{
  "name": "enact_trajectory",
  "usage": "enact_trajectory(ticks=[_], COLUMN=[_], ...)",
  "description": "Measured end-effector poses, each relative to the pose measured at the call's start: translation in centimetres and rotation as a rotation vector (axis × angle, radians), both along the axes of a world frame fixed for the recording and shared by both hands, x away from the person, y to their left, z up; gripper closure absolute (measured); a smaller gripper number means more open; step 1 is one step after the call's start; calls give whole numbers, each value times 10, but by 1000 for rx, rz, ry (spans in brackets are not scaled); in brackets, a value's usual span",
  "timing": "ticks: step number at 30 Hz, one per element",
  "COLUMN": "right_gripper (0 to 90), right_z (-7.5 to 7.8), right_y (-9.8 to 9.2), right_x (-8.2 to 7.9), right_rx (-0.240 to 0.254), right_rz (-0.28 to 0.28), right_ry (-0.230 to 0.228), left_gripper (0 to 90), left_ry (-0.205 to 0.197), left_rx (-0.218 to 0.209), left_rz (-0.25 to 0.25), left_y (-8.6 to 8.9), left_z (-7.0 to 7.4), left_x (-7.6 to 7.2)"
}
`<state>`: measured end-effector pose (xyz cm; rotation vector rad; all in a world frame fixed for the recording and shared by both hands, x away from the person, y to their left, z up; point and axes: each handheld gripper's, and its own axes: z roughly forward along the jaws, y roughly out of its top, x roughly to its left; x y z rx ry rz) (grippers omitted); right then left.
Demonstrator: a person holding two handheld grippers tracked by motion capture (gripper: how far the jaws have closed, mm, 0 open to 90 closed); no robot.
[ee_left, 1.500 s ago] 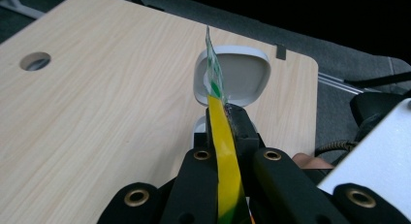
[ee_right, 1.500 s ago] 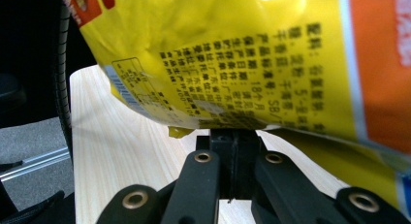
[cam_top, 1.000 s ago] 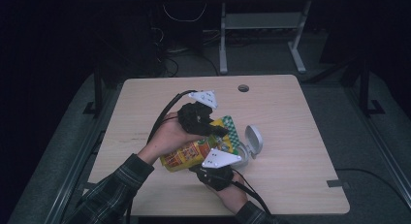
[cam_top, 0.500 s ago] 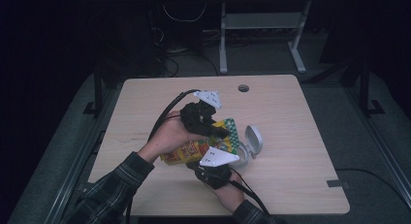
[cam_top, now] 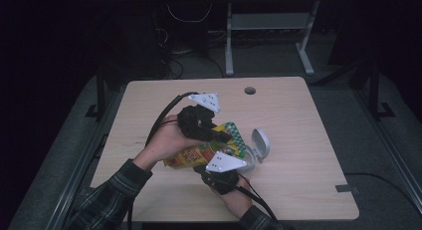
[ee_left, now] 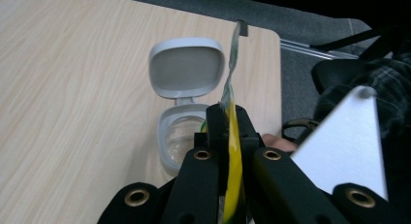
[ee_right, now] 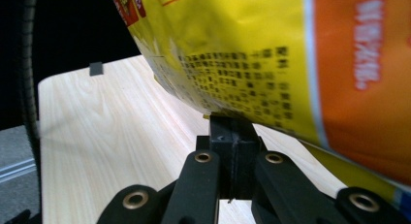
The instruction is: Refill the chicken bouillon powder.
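Observation:
A yellow and orange snack bag (cam_top: 191,154) with a green checkered end (cam_top: 236,136) is held above the wooden table (cam_top: 298,115) between both grippers. My left gripper (cam_top: 221,137) is shut on the bag's thin upper edge (ee_left: 231,136), with the person's left hand around it. From the near side my right gripper (cam_top: 223,166) is shut on the bag's lower edge (ee_right: 271,49). Just under and right of the bag stands a small grey container (ee_left: 180,141) with its hinged lid (ee_left: 186,69) flipped open (cam_top: 261,143).
The table has a round cable hole (cam_top: 250,90) near its far edge and a grey tape mark (cam_top: 344,188) at the near right. Cables trail from both grippers toward the person. A metal frame (cam_top: 268,26) stands on the dark floor beyond the table.
The left hand and the bag's checkered end have shifted very slightly. Both grippers keep the same hold on the bag.

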<state>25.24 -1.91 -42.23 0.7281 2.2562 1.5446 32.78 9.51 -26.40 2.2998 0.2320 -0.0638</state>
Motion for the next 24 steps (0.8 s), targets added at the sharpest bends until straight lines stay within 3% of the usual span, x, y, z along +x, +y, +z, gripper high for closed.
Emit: enact_trajectory(ticks=[8,10,13,17,22,24], right_gripper=[900,900,900,900,900,900], right_z=[1,3,3,3,2,1], right_y=[0,-4,-8,-9,-6,-5], right_x=[-2,-2,1,1,-1,-3], right_rx=[-16,-18,-11,-6,-12,-22], right_rz=[-29,-73,-108,-116,-129,-161], right_ry=[-28,-37,-12,-5,-35,-62], left_gripper=[900,900,900,900,900,900], left_ry=[-2,5,-1,25,28,43], left_rx=[-24,-16,-23,-58,-71,-81], left_rz=[13,10,16,22,24,33], left_y=[14,14,16,18,12,12], left_z=[5,5,6,9,13,14], left_x=[-1,-3,-3,-3,-5,-6])
